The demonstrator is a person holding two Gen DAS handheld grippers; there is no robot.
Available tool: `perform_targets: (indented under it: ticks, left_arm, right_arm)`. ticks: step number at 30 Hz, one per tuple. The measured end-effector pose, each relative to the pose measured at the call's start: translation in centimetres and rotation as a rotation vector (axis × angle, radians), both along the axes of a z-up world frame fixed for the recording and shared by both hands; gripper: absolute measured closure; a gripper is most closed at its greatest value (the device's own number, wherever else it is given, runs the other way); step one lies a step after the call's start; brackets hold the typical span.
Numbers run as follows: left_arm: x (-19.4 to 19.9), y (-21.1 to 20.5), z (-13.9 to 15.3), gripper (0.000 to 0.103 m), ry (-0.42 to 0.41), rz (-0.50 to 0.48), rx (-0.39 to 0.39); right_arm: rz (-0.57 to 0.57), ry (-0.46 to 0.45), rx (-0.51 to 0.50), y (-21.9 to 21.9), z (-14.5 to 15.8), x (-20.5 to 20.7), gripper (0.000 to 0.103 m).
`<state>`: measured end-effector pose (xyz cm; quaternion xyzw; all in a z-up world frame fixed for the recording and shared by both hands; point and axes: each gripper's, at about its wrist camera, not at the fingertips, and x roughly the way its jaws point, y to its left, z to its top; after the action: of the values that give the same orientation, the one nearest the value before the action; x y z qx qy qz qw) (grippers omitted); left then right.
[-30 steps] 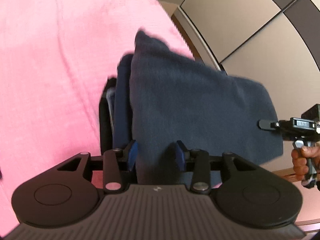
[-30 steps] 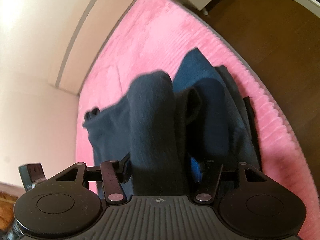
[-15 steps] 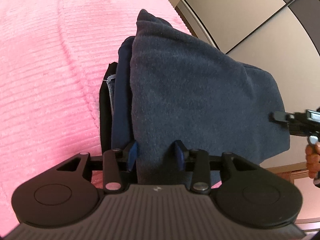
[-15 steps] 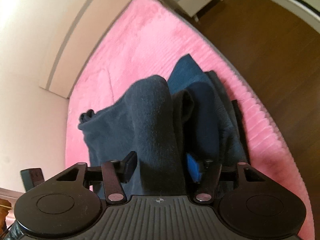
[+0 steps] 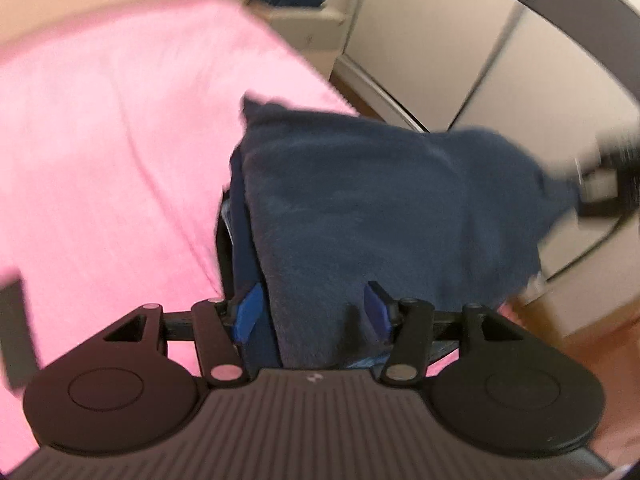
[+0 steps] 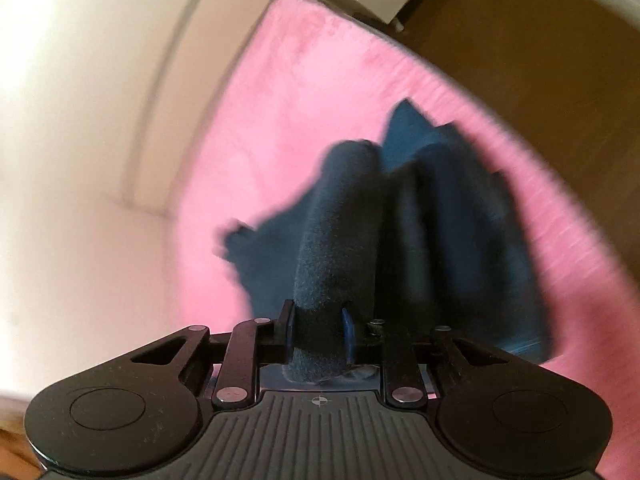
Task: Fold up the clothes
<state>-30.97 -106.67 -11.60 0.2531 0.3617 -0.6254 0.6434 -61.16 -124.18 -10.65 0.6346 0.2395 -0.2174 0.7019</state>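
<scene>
Dark navy fleece garment [image 5: 372, 208] bunched and lifted above the pink ribbed bed cover [image 5: 112, 152]. Pinched near its left edge by the left hand-held gripper [image 5: 312, 312], at its right by the right hand-held gripper [image 6: 318, 332].

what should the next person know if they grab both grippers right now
Left gripper: shut on the dark navy garment, with thick folded layers between its fingers.
Right gripper: shut on a bunched fold of the same garment.
The garment hangs between both grippers, above the pink blanket.
Done: it looks folded into several layers.
Left: probably lay it flat on the blanket, release, and smooth it. Both views are motion-blurred, so edges are hard to judge.
</scene>
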Motion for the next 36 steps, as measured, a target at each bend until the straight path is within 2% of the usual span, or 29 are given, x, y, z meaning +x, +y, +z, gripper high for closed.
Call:
perform_targets:
  ticks: [1, 6, 8, 10, 11, 12, 17, 19, 20, 23, 25, 29, 32, 35, 36]
  left_arm:
    - [-1.4, 0.5, 0.2, 0.039, -0.060, -0.021, -0.015]
    - [-8.0, 1.5, -1.9, 0.037, -0.335, -0.161, -0.046]
    - [-9.6, 1.2, -3.1, 0.037, -0.383, -0.190, -0.053]
    - [-10.3, 0.7, -4.1, 0.037, -0.387, -0.191, -0.054]
    - [-10.5, 0.6, -4.4, 0.037, -0.386, -0.189, -0.057]
    - [-10.7, 0.4, -4.7, 0.037, -0.385, -0.188, -0.059]
    - [-12.2, 0.4, -4.7, 0.036, -0.430, -0.218, -0.104]
    - [-12.9, 0.3, -4.8, 0.032, -0.453, -0.228, -0.123]
    - [-13.2, 0.3, -4.8, 0.031, -0.463, -0.226, -0.134]
    - [-14.4, 0.2, -4.7, 0.027, -0.491, -0.209, -0.170]
    - [-15.3, 0.0, -4.8, 0.021, -0.526, -0.184, -0.195]
    - [-16.6, -1.2, -5.5, 0.020, -0.653, -0.116, -0.206]
    - [-16.6, -2.5, -6.7, 0.022, -0.756, -0.076, -0.163]
    - [-15.5, -2.8, -7.4, 0.035, -0.811, -0.118, -0.129]
    - [-15.2, -2.6, -7.5, 0.043, -0.825, -0.154, -0.127]
  right_arm:
    - [-0.007, 0.004, 0.008, 0.0, -0.2, 0.1, 0.082]
    - [-0.037, 0.024, 0.040, 0.2, -1.1, 0.4, 0.082]
    - [0.001, 0.054, -0.018, 0.6, -0.6, 0.7, 0.081]
    - [0.039, 0.084, -0.075, 0.9, -0.2, 0.9, 0.066]
    - [0.058, 0.098, -0.101, 1.1, 0.0, 1.1, 0.055]
    - [0.077, 0.108, -0.112, 1.1, 0.0, 1.4, 0.053]
    - [0.170, 0.157, -0.163, 1.5, 0.0, 2.7, 0.053]
    - [0.201, 0.188, -0.185, 1.6, 0.2, 3.2, 0.079]
    - [0.186, 0.171, -0.165, 1.5, 0.5, 3.1, 0.080]
    - [0.069, 0.000, -0.003, 1.0, 0.9, 2.2, 0.081]
    - [0.058, -0.012, 0.012, 0.9, 1.1, 2.0, 0.081]
    - [0.037, -0.036, 0.040, 0.6, 1.4, 1.7, 0.081]
    - [0.021, -0.054, 0.061, 0.5, 1.7, 1.5, 0.081]
    - [0.014, -0.052, 0.071, 0.4, 1.8, 1.3, 0.081]
    - [0.017, -0.041, 0.070, 0.5, 1.7, 1.3, 0.081]
